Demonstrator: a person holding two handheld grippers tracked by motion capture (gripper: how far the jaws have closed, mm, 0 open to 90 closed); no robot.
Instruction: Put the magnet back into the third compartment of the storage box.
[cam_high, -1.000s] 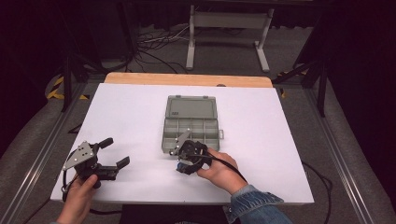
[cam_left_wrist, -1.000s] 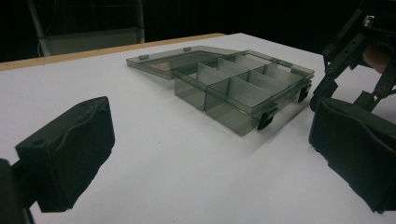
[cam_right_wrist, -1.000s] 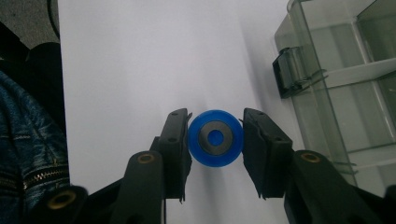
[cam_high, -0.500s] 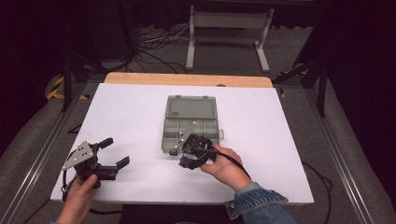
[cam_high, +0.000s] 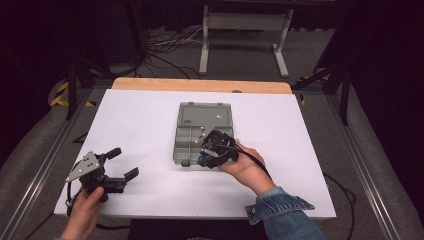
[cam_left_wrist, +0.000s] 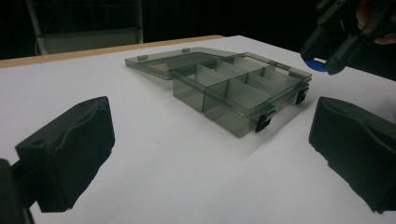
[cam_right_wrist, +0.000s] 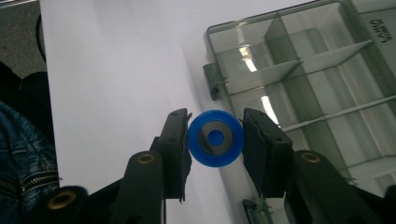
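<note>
Two tongs are in use over a white worktop (cam_high: 150, 120), one in each of the person's hands. The right tongs (cam_right_wrist: 215, 138) are closed on a small blue disc (cam_right_wrist: 215, 137) with a grey ring and a blue centre; the two black jaws press on its opposite edges, and the disc faces the camera in the right gripper view. In the high view the right tongs (cam_high: 212, 156) are held above the near right corner of an open grey plastic organiser box (cam_high: 192, 142), with the right hand (cam_high: 247, 167) behind them and a denim sleeve (cam_high: 282, 212) at the wrist. In the left gripper view the disc (cam_left_wrist: 313, 64) shows as a blue edge between the jaws of the right tongs (cam_left_wrist: 322, 63), clear of the box rim and above it.

The box (cam_left_wrist: 238, 88) lies near the middle of the worktop, its lid (cam_high: 204, 114) folded flat on the far side. Its tray is split by partitions into several compartments; those that can be seen into look bare. Two dark latches sit on its near edge.

The left tongs (cam_high: 122, 167) are held low over the near left part of the worktop, well apart from the box. Their jaws stand wide open with nothing between them, and the left hand (cam_high: 82, 212) grips the body from below.
</note>
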